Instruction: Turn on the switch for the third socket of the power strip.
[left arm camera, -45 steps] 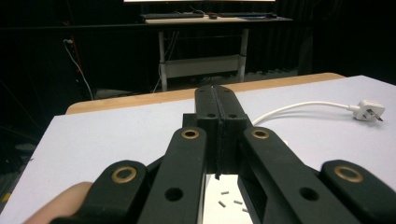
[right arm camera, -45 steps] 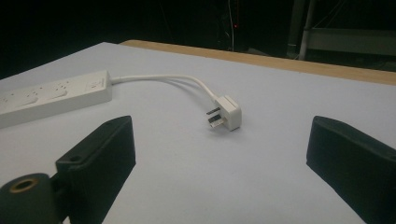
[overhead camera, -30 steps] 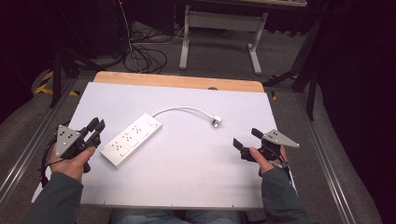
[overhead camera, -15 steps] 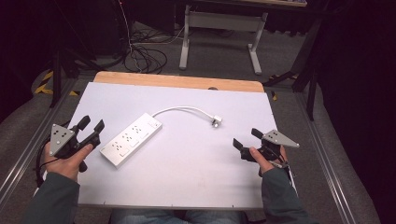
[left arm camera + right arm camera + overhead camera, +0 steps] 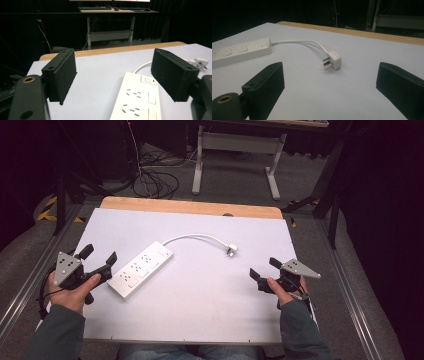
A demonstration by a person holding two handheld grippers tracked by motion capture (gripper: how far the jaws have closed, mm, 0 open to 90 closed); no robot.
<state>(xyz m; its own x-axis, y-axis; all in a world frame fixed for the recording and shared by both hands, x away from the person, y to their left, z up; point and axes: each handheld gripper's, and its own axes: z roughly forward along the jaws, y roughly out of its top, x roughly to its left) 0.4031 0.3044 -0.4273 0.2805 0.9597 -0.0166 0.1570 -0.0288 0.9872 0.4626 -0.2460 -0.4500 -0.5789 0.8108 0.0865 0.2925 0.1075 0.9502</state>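
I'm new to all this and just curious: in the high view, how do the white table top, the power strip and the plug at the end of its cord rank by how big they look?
Largest to smallest:
1. white table top
2. power strip
3. plug
The gaps are wide, so nearness to the camera does not cloud the order.

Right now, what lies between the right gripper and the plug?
Nothing: in the right gripper view, bare table separates the open right gripper from the plug.
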